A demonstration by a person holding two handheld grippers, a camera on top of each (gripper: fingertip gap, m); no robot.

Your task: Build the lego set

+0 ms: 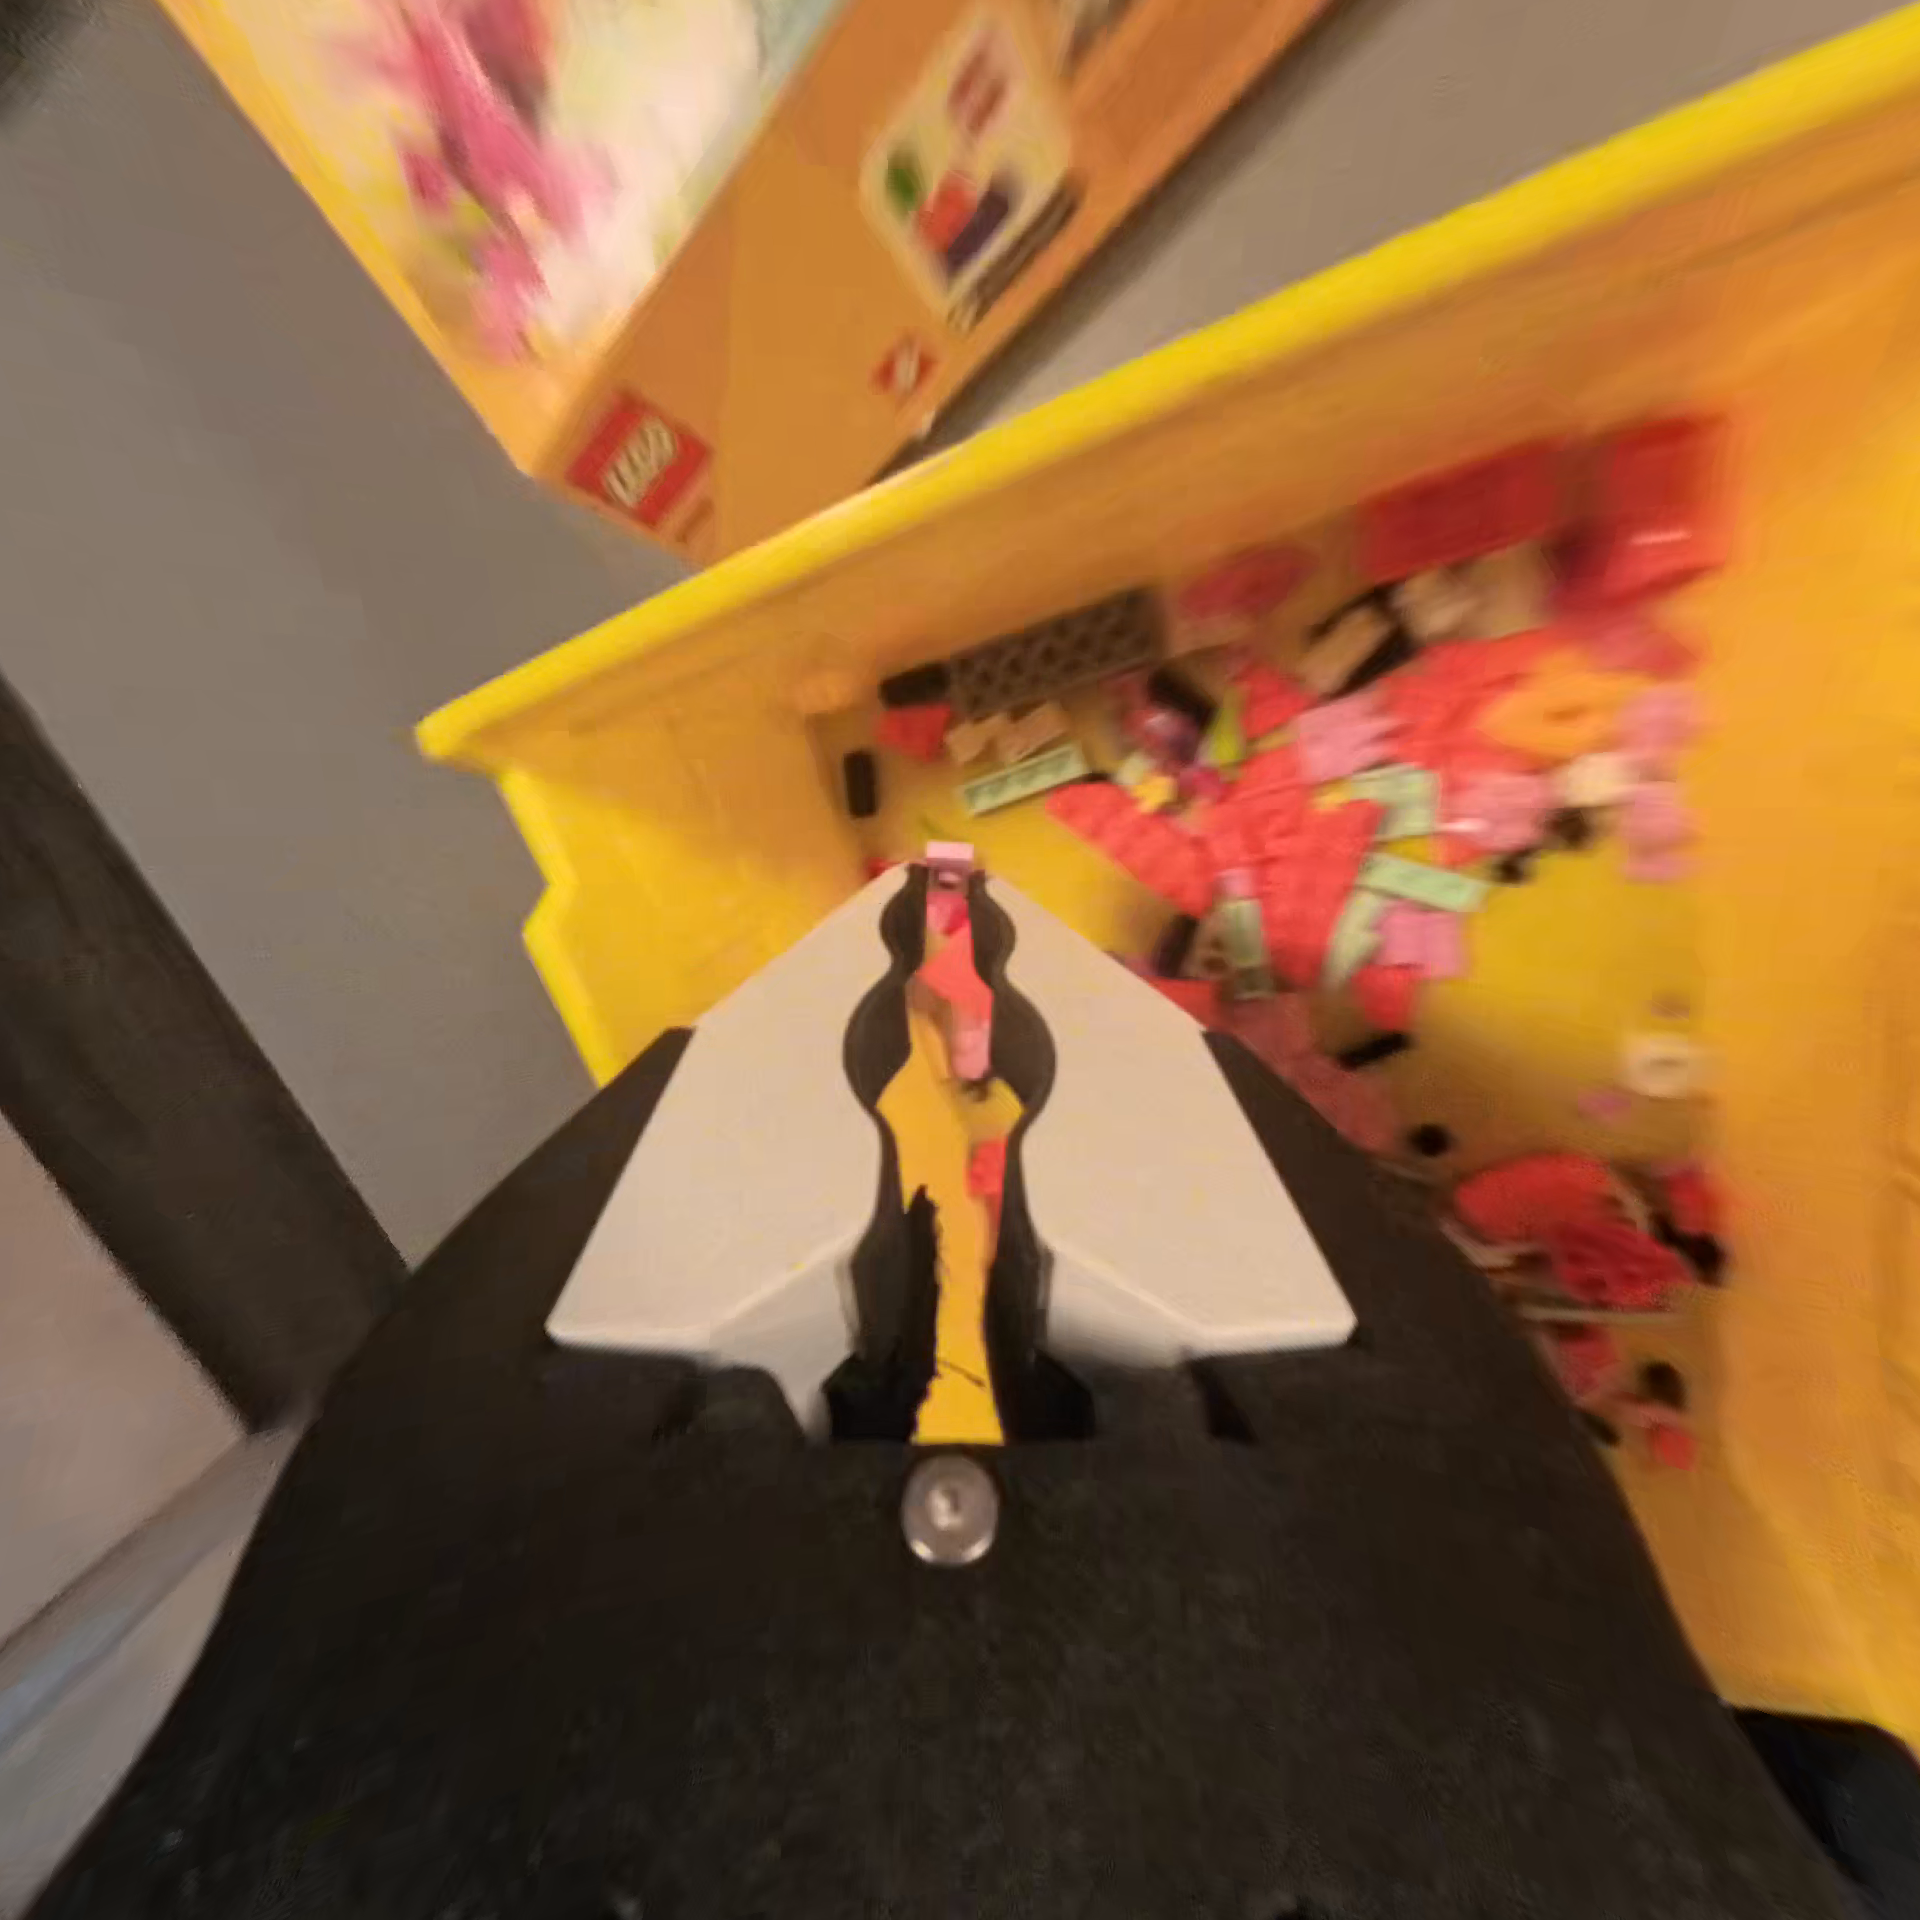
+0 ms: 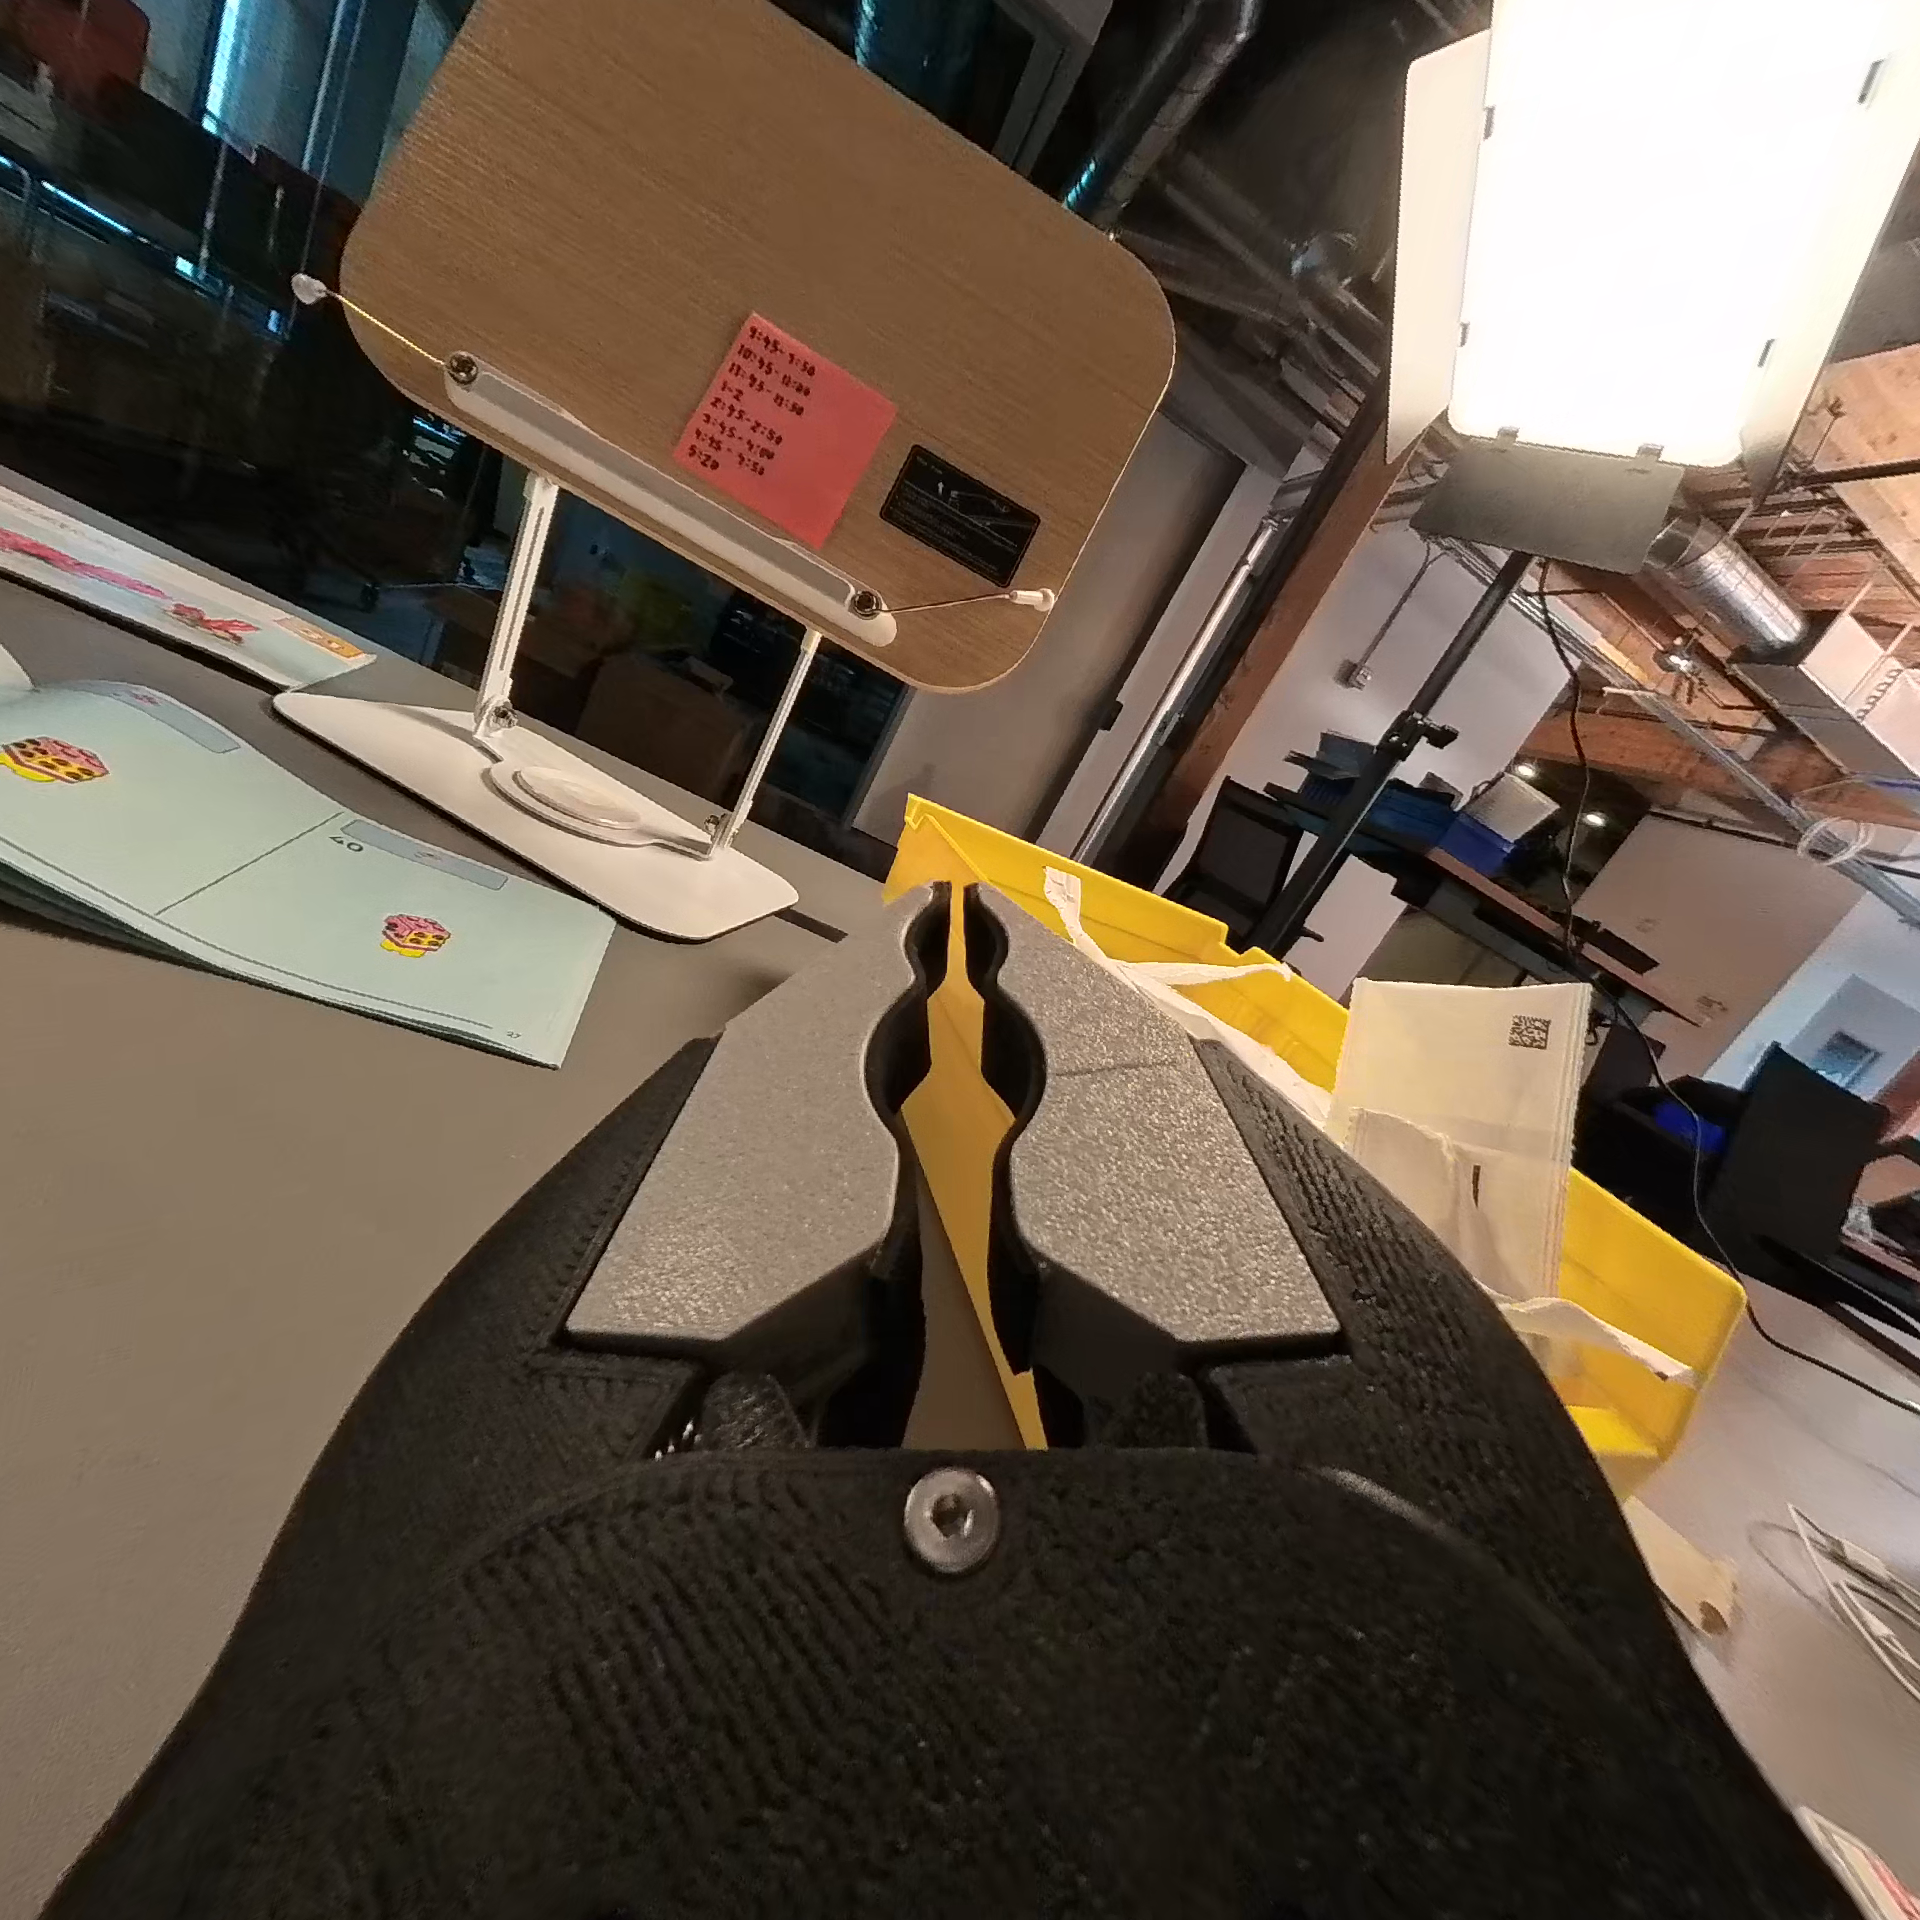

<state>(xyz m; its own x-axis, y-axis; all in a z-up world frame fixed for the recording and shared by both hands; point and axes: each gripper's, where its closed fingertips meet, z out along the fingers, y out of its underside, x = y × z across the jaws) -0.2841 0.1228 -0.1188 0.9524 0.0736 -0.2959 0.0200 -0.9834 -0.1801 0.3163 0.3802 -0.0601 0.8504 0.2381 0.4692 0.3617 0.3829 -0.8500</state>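
My left gripper (image 1: 948, 871) is over the near corner of a yellow bin (image 1: 1039, 421). It is shut on a small pink brick (image 1: 951, 854) that sticks out past the fingertips. The brick is sharp while the bin behind it is blurred. A pile of red, pink, mint and black bricks (image 1: 1403, 790) lies on the bin's floor to the right. My right gripper (image 2: 956, 891) is shut with nothing between its pads. It hovers low over the grey table (image 2: 260, 1299) and points at the corner of a yellow bin (image 2: 1195, 940).
A yellow toy-brick box (image 1: 727, 270) lies beyond the bin. White paper bags (image 2: 1455, 1081) stand in the yellow bin. An open instruction booklet (image 2: 260, 894) and a wooden-board book stand (image 2: 748, 343) are at the left. A bright light panel (image 2: 1662, 208) hangs at the upper right. Spacing between my two grippers at the tips: around 65 cm.
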